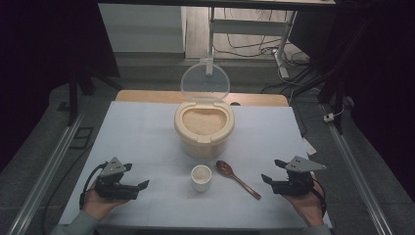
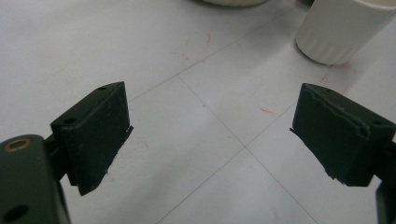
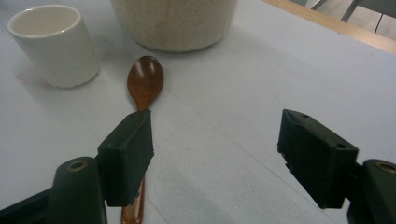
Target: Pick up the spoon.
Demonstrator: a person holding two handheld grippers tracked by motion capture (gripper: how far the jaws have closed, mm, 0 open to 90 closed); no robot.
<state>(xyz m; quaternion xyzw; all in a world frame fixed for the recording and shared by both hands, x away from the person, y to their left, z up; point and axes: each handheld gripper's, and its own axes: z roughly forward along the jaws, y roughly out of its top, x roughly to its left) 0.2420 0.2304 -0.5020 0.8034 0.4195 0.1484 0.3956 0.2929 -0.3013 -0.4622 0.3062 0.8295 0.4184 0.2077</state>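
The spoon lies flat on the bench, just right of the cup and in front of the open rice bin. Your right claw hangs released near its handle and your left claw rests released left of the cup. You look to be at the start, so next I'd lower the right claw over the handle and clench.

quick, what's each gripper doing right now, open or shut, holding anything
Left gripper: open, holding nothing, near the white cup.
Right gripper: open, holding nothing, by the wooden spoon.
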